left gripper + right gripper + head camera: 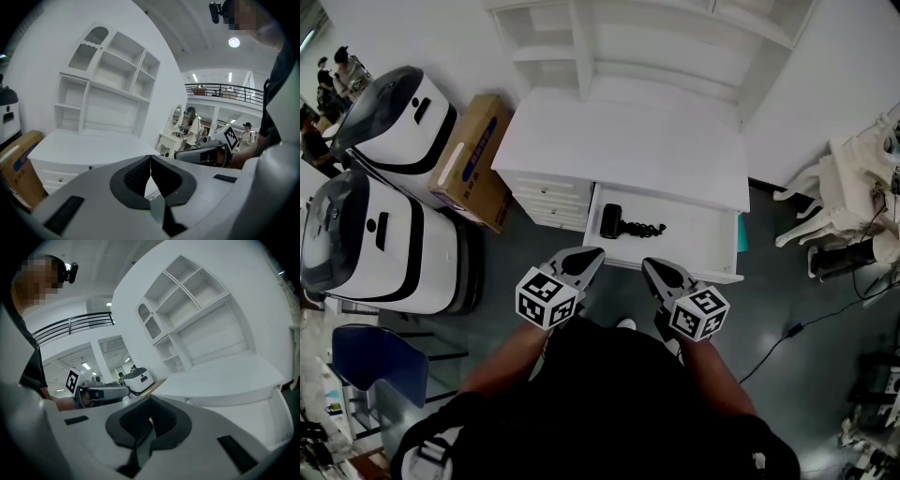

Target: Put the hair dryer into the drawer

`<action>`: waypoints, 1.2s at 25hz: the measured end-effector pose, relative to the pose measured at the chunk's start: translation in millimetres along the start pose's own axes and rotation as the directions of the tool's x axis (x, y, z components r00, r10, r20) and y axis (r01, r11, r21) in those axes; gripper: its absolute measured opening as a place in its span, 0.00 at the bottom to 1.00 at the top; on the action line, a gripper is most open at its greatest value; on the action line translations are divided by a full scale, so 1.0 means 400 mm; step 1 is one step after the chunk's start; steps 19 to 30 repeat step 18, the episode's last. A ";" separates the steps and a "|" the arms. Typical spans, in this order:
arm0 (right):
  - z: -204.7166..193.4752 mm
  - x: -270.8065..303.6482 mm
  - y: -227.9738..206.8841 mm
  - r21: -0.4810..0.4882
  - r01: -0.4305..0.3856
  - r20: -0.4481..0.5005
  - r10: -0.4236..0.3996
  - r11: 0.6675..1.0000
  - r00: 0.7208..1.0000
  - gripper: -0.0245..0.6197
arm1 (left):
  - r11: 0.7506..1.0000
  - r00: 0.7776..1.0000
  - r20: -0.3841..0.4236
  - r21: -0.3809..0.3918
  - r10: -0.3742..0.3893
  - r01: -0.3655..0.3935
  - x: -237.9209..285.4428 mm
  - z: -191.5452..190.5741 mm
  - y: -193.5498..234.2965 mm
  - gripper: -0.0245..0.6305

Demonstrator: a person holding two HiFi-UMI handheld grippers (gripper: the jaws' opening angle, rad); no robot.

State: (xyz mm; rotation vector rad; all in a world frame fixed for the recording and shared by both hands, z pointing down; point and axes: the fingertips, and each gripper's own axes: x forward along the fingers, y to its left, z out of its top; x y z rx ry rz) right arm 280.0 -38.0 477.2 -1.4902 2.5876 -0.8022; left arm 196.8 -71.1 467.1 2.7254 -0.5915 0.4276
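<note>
A black hair dryer (614,221) with its coiled cord lies inside the open white drawer (712,246) of the white desk (628,141). Both grippers hover just in front of the drawer's front edge, held close to the person's body. My left gripper (593,253) is shut with nothing between its jaws, which meet at their tips in the left gripper view (150,157). Beside it my right gripper (649,264) is likewise shut and empty, its tips together in the right gripper view (150,399). Neither gripper touches the dryer.
Two white-and-black machines (384,234) and a cardboard box (473,159) stand left of the desk. A white hutch with shelves (647,37) rises behind the desktop. White chairs (853,187) and floor cables (806,323) lie to the right. A blue chair (375,361) is at lower left.
</note>
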 end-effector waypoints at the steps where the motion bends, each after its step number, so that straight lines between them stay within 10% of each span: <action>1: -0.001 0.000 -0.001 -0.001 0.000 -0.001 0.000 1.000 1.000 0.08 | 1.000 1.000 0.000 0.000 0.000 0.000 0.000 -0.001 0.000 0.05; 30: 0.001 0.011 0.001 -0.014 -0.010 -0.012 0.010 1.000 1.000 0.08 | 1.000 1.000 -0.003 0.009 -0.002 0.002 0.003 0.006 0.008 0.05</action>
